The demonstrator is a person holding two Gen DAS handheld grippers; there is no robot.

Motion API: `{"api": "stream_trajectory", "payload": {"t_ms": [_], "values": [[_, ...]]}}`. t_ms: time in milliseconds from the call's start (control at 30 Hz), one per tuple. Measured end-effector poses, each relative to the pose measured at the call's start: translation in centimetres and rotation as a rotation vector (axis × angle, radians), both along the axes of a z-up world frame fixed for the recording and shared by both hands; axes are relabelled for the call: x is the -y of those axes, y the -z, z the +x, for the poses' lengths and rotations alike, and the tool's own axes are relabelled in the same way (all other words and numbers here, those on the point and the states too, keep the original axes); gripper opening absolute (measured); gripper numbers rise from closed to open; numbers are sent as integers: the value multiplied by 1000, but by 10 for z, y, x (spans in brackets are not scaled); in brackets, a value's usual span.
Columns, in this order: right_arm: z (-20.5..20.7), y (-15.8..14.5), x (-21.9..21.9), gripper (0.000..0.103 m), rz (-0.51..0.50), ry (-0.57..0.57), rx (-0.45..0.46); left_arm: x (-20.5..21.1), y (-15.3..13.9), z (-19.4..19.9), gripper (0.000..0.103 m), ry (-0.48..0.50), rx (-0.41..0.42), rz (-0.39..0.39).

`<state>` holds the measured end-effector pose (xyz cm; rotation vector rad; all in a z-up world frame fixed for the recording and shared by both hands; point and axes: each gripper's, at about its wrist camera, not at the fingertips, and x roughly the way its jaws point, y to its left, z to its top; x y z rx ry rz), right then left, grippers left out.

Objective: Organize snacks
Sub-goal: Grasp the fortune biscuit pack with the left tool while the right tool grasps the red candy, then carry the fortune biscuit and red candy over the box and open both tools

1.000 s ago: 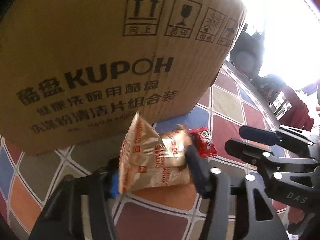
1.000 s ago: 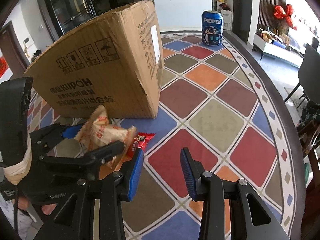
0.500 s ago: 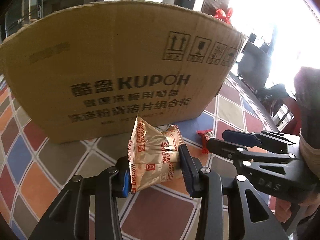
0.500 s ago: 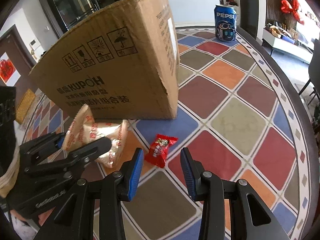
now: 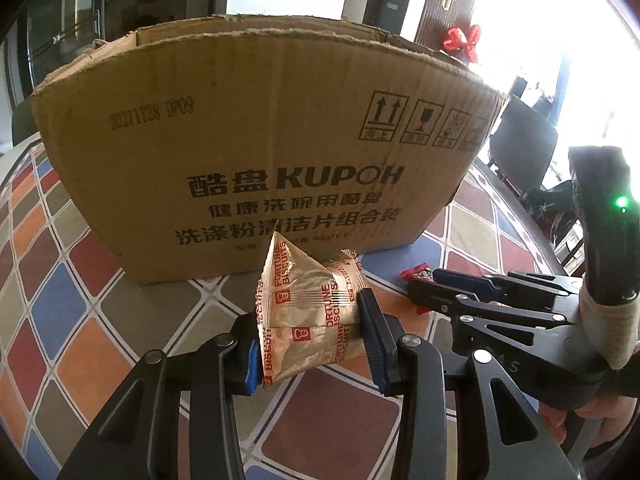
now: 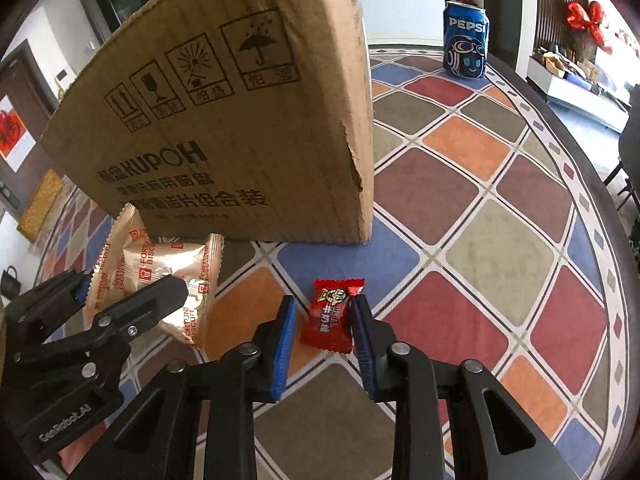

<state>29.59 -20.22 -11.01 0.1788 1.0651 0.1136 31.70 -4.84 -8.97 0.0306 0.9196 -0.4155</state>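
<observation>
Beside the cardboard box (image 5: 256,168), left gripper (image 5: 310,336) jaws pinch the biscuit packet (image 5: 308,312); right gripper (image 6: 324,334) jaws have just closed around the red candy (image 6: 332,314); its slick wrapper may slip free.

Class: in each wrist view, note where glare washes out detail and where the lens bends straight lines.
Left wrist view: window glare bleaches the upper right; the cardboard box bulges in a curve. Right wrist view: even light, no washout; the table edge bows, the Pepsi can stays sharp.

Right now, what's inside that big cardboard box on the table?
Cannot tell. The cardboard box has a torn open top, but both wrist views show only its outer walls. The biscuit packet and red candy are outside it, in front.
</observation>
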Motion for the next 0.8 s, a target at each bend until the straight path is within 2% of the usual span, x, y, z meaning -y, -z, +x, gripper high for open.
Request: {"api": "stream_trajectory", "payload": {"t_ms": [333,800], "values": [[-12,-16,-8,20,-26,-3,33,-1,-8,-8,40,-27,13,-24],[-43,-64,-17,20,-7,-35,146,-9,-49,-42,40,-56,113,-51]]}}
